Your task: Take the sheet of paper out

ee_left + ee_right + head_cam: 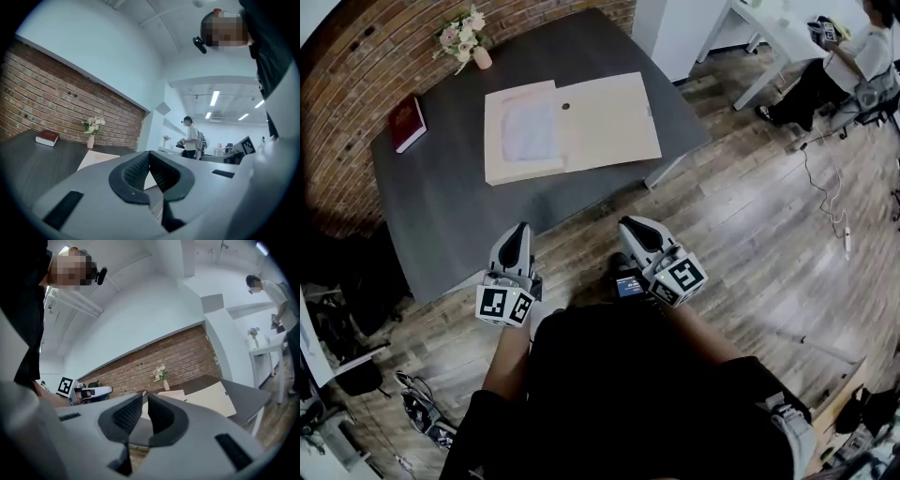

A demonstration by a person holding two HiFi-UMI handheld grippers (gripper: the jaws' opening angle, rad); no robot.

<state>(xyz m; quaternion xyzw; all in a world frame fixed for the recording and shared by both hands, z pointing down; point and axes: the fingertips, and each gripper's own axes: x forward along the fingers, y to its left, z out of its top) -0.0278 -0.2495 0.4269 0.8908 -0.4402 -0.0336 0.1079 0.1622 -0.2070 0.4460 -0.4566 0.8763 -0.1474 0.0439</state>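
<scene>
An open beige folder lies on the dark table, and a white sheet of paper rests in its left half. Both grippers hover close to my body, short of the table's near edge, pointing level toward it. My left gripper has its jaws together at the tips and holds nothing. My right gripper shows a narrow empty gap between its pads. The folder appears beyond the right jaws, and its pale edge beyond the left jaws.
A red book and a vase of flowers stand at the table's far side by the brick wall. A seated person and a white desk are at the back right. A cable with a power strip lies on the wooden floor.
</scene>
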